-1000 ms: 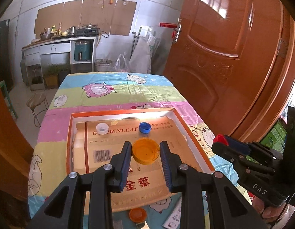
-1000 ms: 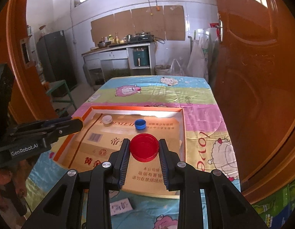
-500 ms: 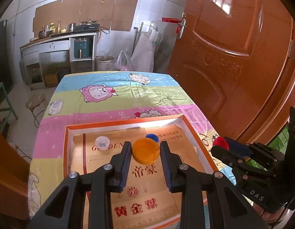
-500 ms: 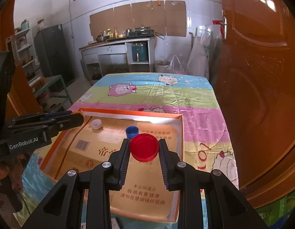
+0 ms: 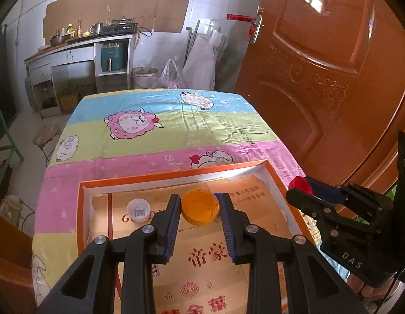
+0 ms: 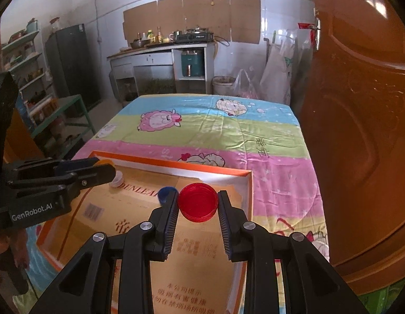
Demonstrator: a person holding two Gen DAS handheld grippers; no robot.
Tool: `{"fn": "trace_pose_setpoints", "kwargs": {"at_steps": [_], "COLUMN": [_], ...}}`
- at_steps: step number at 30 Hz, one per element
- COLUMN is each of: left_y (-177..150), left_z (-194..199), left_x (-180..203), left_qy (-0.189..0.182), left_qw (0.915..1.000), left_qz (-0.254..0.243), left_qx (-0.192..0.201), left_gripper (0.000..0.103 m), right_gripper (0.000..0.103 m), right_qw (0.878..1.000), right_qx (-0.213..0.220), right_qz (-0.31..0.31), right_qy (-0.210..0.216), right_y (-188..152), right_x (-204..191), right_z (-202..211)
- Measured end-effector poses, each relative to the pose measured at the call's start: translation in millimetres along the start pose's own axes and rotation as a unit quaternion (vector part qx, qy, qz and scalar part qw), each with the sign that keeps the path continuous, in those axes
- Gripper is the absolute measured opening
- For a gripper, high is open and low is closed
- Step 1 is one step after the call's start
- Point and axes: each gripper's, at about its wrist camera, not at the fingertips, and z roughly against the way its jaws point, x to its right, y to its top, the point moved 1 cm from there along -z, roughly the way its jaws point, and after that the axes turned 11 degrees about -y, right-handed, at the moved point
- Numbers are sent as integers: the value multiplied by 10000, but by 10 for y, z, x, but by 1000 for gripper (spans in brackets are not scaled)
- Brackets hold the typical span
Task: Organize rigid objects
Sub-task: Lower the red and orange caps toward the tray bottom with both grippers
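Note:
My left gripper point(image 5: 200, 209) is shut on an orange cap point(image 5: 199, 207), held open side up above the shallow orange-rimmed box point(image 5: 155, 178). A red cap point(image 6: 198, 202) is clamped in my right gripper point(image 6: 198, 205), over the box's far right part point(image 6: 248, 183). On the cardboard floor of the box lie a white cap point(image 5: 138, 210) at the left and a blue cap point(image 6: 164, 193), mostly hidden behind the orange cap in the left wrist view. Each gripper shows at the edge of the other's view: the right gripper point(image 5: 298, 187), the left gripper point(image 6: 105, 168).
The box sits on a table with a striped cartoon-sheep cloth point(image 5: 163, 130). A brown door point(image 5: 320, 78) stands close along the table's right side. A green stool point(image 6: 68, 115) and shelves are to the left, a kitchen counter point(image 5: 79, 44) at the back.
Both grippers have moved forward over the box with their caps still held; the box's far rim and the white and blue caps now lie closer beneath the fingertips.

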Motion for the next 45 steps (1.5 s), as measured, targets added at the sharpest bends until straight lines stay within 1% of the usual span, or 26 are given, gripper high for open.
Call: {"fn": "trace_pose_setpoints", "kwargs": {"at_steps": [9,20,25,36,42,45], "left_y": [79,162,154,122,107,92], "left_z": [-292,-509,-629,-789,-836,-868], "left_x": [-80,-195,-243,-366,-356,-373], "left_qy": [48,60,87,152,187,166], "left_qw": [9997,9991,9983,9974,9975,9972], "left_qz": [56,179,236,305,221,240], "left_qx": [-227,-388,-526,-640,-651,-696], "left_gripper": [31,31,31,31,31,31], "right_gripper": [30,30,30,30,30,30], "right_qw": [9997,9989,9979,9963,9954,9949], "right_qx": [-227,-465,-650,-840,-932,-991], "right_qz": [100,70,52,72,96,132], "right_qy": [-18,15,65,139,217,146], "right_y": [114,137,128,109,123,133], "right_x": [21,68,83,54,34,26], "right_z": [-340,-612,-743,-929,-1000,-1037]}}
